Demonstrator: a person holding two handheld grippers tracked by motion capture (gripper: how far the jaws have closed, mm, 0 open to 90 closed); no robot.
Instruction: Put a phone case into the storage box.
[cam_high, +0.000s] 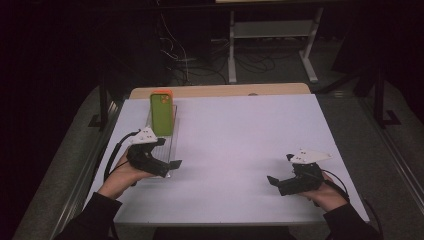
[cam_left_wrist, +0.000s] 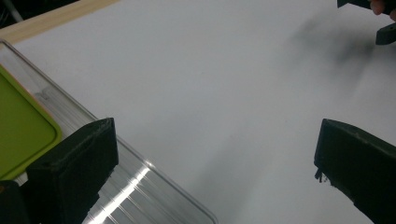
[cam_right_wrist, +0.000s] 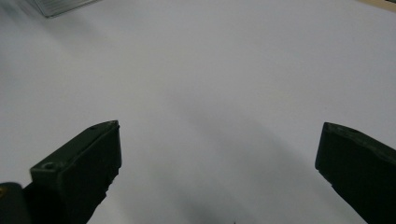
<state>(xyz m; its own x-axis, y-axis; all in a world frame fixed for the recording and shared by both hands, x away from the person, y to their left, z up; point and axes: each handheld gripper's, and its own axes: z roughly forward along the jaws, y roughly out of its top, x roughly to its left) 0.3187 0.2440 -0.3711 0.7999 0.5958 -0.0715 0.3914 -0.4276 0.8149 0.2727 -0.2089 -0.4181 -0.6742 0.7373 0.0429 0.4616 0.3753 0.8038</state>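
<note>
Black left gripper (cam_high: 172, 163) and right gripper (cam_high: 272, 180), white three-cornered top plates, trailing black cables, dark sleeves.

In my left gripper view, the green phone (cam_left_wrist: 21, 135) is cut by the left edge, showing one rounded corner; the clear tray (cam_left_wrist: 140, 182) beneath it runs off the bottom edge, and my left tool (cam_left_wrist: 212, 163) covers part of its rim. My right tool (cam_left_wrist: 380, 28) appears at the top right corner, cropped to two dark fragments. In my right gripper view, the tray's corner (cam_right_wrist: 60, 5) is blurred and clipped by the top edge.
</note>
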